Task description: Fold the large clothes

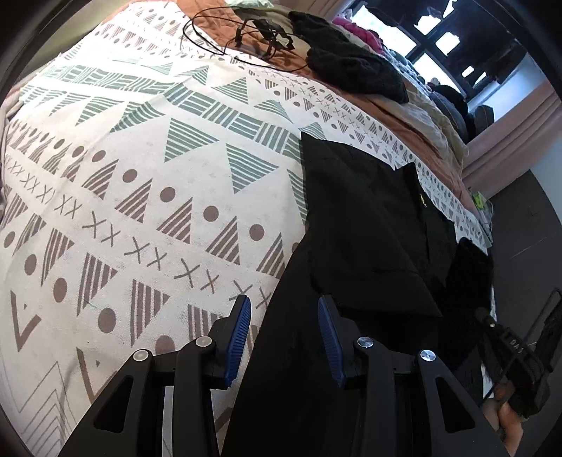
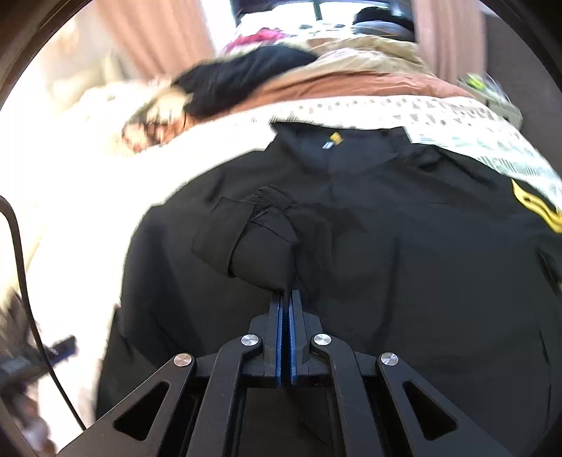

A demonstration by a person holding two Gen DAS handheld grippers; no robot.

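Observation:
A large black shirt (image 1: 365,225) lies spread on a bed with a patterned white cover (image 1: 140,175). Its collar has a small yellow tag (image 2: 335,137), and a yellow patch (image 2: 534,207) shows on one shoulder. My left gripper (image 1: 284,306) is open and empty, hovering over the shirt's left edge. My right gripper (image 2: 286,295) is shut on the shirt's sleeve (image 2: 256,242) and holds its cuff end over the shirt's body (image 2: 404,263). The right wrist view is blurred by motion.
A dark knit garment (image 1: 351,59) and a black cable with a small device (image 1: 260,31) lie at the far end of the bed, on a brown blanket (image 1: 404,123) beside a pile of other clothes. A window (image 1: 439,38) is beyond. The right gripper's body (image 1: 509,355) shows at the lower right.

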